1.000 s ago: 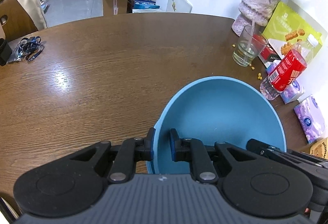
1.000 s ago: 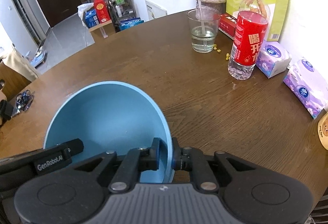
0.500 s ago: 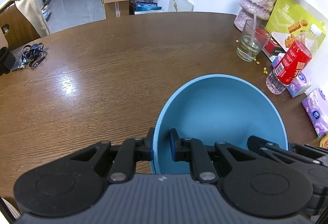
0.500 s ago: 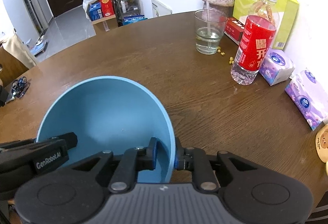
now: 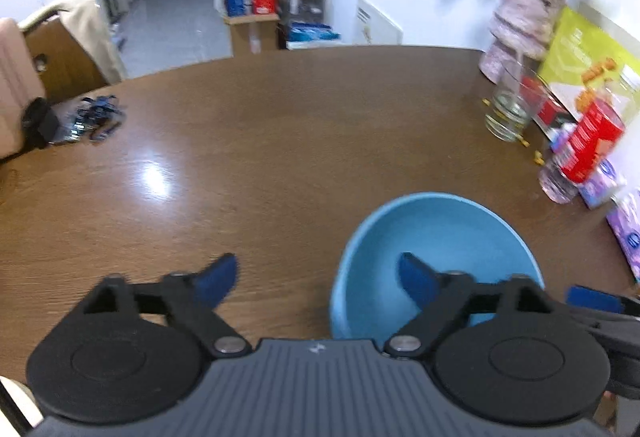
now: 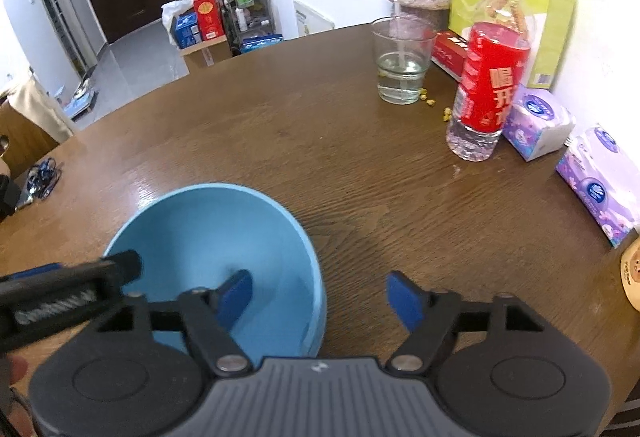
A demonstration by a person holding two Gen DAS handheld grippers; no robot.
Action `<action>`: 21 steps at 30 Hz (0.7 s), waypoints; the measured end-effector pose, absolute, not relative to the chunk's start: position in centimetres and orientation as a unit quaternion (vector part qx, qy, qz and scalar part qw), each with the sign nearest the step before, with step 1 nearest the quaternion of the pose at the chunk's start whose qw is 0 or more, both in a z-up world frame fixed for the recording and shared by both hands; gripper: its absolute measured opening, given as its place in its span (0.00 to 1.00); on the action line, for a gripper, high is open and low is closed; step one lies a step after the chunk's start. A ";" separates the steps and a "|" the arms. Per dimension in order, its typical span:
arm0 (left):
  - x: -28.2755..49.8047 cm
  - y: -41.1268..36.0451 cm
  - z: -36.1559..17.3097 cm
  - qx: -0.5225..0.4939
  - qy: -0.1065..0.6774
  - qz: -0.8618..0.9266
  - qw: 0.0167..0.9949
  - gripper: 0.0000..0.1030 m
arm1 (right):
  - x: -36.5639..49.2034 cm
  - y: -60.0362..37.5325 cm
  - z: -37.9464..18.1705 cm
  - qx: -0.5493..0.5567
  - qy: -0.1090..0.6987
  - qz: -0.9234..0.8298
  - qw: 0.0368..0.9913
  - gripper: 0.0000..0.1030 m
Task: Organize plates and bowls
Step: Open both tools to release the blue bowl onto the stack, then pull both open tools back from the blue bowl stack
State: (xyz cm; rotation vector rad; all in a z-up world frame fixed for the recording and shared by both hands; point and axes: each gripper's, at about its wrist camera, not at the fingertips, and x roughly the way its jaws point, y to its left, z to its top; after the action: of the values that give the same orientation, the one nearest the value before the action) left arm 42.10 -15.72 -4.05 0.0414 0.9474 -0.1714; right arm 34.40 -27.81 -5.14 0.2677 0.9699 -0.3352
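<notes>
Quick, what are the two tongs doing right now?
Left tongs: opening, straddling the blue bowl rim, not gripping.
Right tongs: opening, also straddling the rim, not gripping.

Both wrist cameras look steeply down, close over the worktop (image 5: 280,141); each view shares the blue bowl (image 5: 436,237) and the drinking glass (image 6: 400,65).

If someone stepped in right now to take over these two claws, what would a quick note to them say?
Left claw: jaws opening, pads clear of the blue bowl; the bowl's near-left rim sits between them, not gripped.
Right claw: jaws opening too, straddling the bowl's right rim without pressing it.
Bowl: upright on the wooden table, empty.
Done: the bowl is set down and let go.
Left: back both claws off the rim. No plates or other bowls show in either view, so look around for the next piece.
</notes>
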 end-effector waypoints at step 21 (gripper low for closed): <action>40.2 -12.5 -2.6 0.013 0.452 -0.066 0.890 1.00 | 32.1 -28.4 -4.3 0.143 0.466 -0.173 0.856 1.00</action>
State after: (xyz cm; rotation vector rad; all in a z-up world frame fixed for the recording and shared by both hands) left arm 40.17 -12.50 -2.64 0.0272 0.9379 -0.1375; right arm 32.14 -28.42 -4.29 0.3009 0.9785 -0.3630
